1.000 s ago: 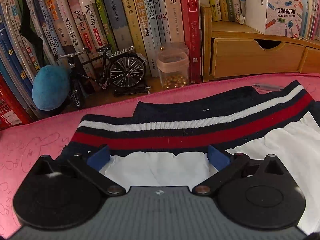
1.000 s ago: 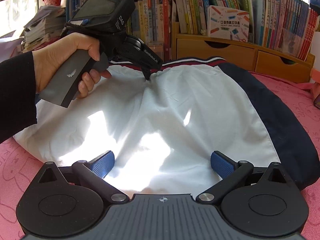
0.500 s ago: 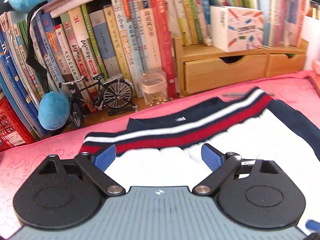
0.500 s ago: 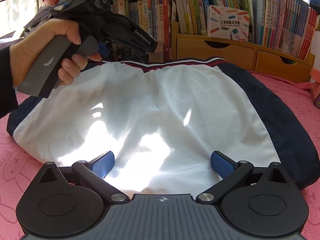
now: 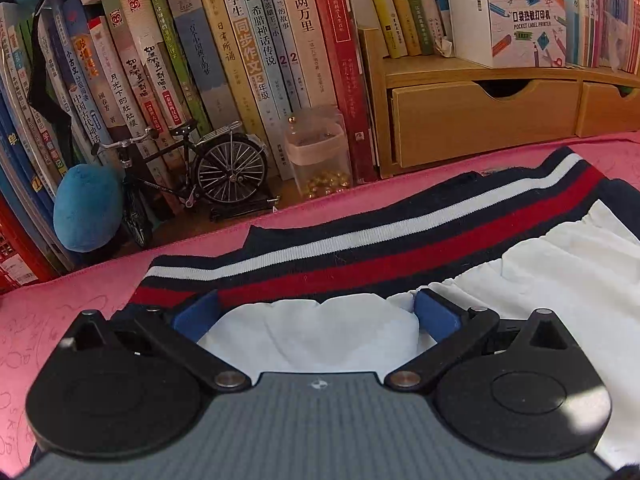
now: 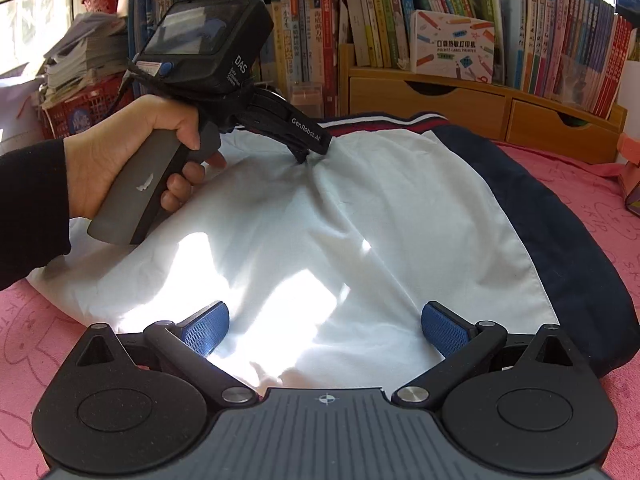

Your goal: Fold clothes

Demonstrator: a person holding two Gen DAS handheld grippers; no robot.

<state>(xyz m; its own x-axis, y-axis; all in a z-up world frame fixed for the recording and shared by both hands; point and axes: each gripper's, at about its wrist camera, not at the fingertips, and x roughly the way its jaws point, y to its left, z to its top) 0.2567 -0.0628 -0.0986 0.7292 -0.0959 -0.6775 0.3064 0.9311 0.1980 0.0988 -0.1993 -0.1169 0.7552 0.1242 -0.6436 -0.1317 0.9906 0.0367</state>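
Note:
A white garment (image 6: 340,232) with navy sides and a navy, white and red striped waistband (image 5: 380,248) lies flat on the pink mat (image 6: 592,192). My left gripper (image 5: 316,312) is open, its blue pads pressed down on the white cloth just below the waistband. It also shows in the right wrist view (image 6: 304,156), tips down on the cloth near the waistband, held by a hand. My right gripper (image 6: 324,324) is open and empty over the garment's near white hem.
Rows of books (image 5: 240,48) and wooden drawers (image 5: 484,120) stand behind the mat. A model bicycle (image 5: 188,172), a blue plush (image 5: 86,208) and a clear jar of gold beads (image 5: 320,156) sit at the mat's far edge. A red crate (image 6: 76,108) stands far left.
My left gripper lifted off the cloth half a second ago, then came back down onto the white cloth by the waistband. My right gripper has not moved.

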